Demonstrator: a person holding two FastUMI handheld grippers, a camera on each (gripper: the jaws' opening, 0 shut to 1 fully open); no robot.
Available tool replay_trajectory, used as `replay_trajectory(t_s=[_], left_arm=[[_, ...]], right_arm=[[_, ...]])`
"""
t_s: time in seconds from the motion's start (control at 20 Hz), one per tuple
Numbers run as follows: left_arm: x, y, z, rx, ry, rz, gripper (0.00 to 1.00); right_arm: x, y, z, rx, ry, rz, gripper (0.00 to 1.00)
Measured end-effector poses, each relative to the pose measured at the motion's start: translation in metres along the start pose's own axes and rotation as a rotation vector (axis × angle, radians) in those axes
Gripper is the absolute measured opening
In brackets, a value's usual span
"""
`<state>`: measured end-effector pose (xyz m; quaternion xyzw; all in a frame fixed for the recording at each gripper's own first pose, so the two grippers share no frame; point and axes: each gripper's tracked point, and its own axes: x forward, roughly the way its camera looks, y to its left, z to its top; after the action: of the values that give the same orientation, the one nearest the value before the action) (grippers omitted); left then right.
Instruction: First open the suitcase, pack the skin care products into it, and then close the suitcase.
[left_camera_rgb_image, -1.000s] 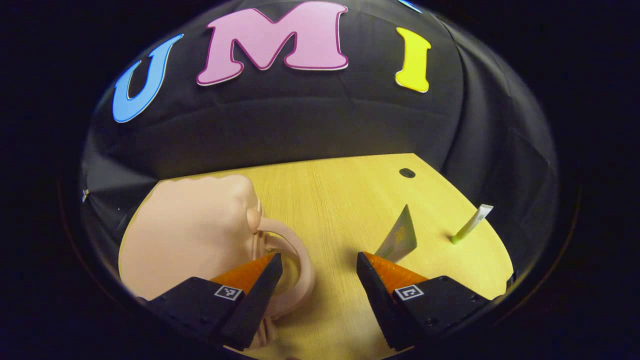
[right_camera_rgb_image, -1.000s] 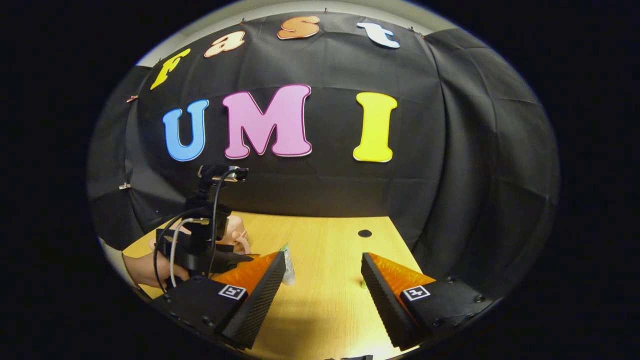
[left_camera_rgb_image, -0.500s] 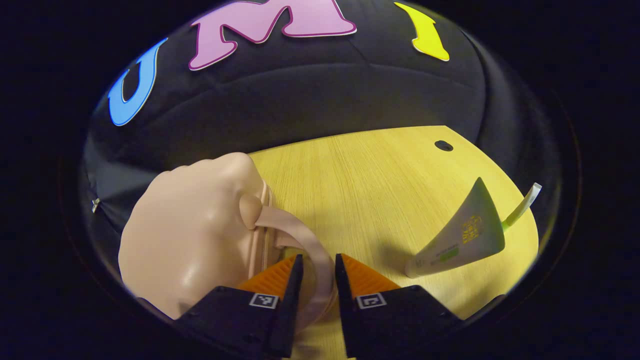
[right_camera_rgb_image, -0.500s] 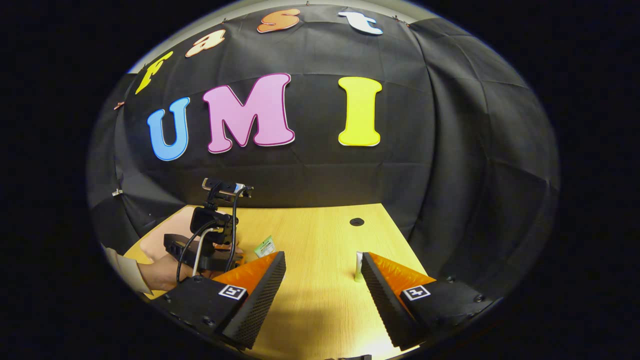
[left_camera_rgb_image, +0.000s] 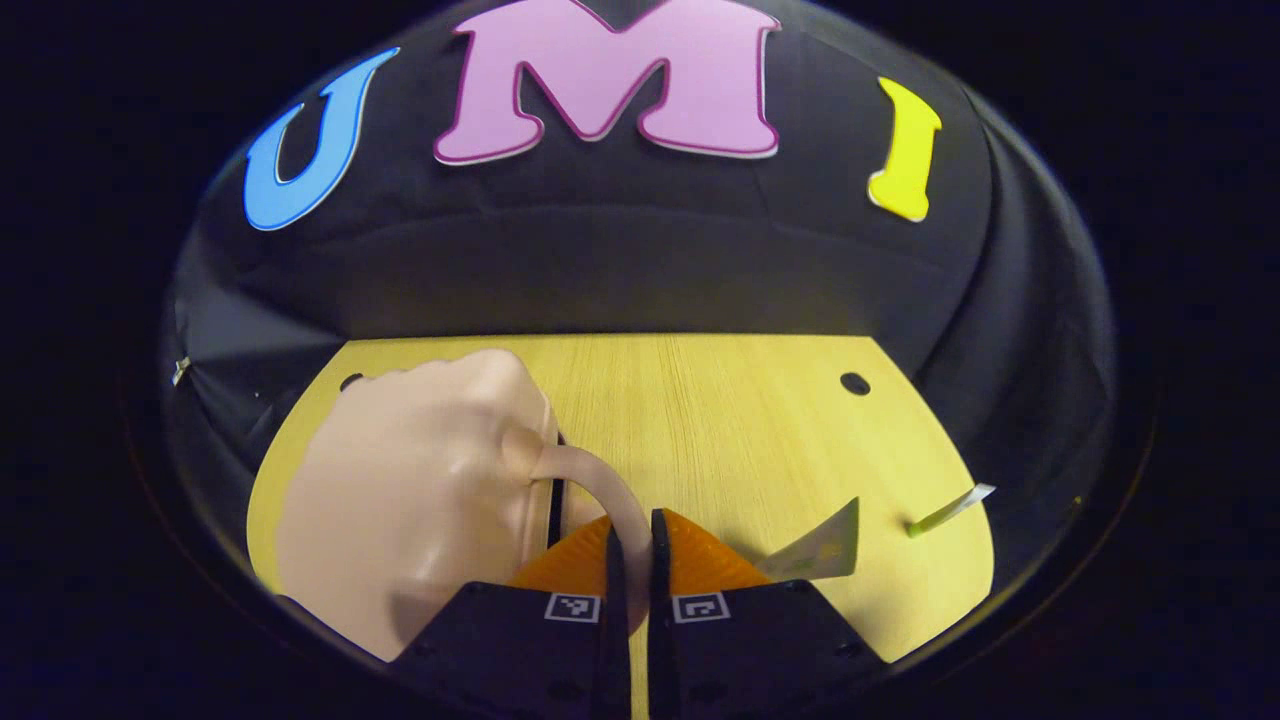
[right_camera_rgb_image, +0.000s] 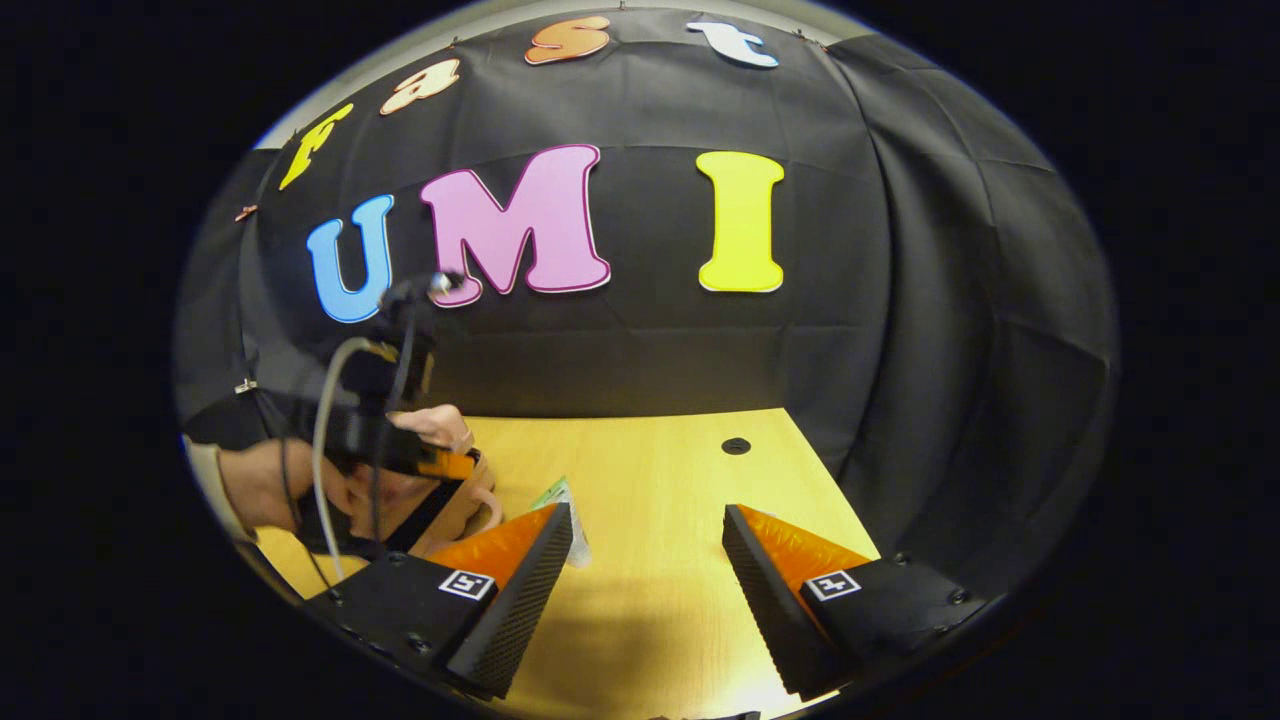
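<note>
Left gripper view shows the left claw (left_camera_rgb_image: 630, 545) pinched on the pink suitcase (left_camera_rgb_image: 410, 490)'s handle (left_camera_rgb_image: 600, 485) near the worktop (left_camera_rgb_image: 720, 420)'s left edge: opening is underway. Next likely lifts the lid. The right claw (right_camera_rgb_image: 648, 550) hangs wide, tubes (left_camera_rgb_image: 815, 550) beside.
</note>
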<state>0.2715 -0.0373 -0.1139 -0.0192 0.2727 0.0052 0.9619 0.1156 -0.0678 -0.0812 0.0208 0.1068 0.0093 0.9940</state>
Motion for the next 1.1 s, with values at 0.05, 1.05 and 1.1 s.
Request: replay_trajectory(t_s=[0.05, 1.05, 1.1], left_arm=[[-0.018, 0.015, 0.021, 0.007, -0.029, 0.002, 0.12], [-0.013, 0.528, 0.001, -0.245, -0.127, 0.378, 0.11], [0.004, 0.538, -0.019, -0.28, -0.096, 0.379, 0.11]], right_arm=[[0.001, 0.005, 0.001, 0.001, -0.002, 0.008, 0.96], [0.029, 0.02, -0.018, 0.005, 0.066, -0.105, 0.96], [0.032, 0.02, -0.022, 0.008, 0.07, -0.117, 0.96]])
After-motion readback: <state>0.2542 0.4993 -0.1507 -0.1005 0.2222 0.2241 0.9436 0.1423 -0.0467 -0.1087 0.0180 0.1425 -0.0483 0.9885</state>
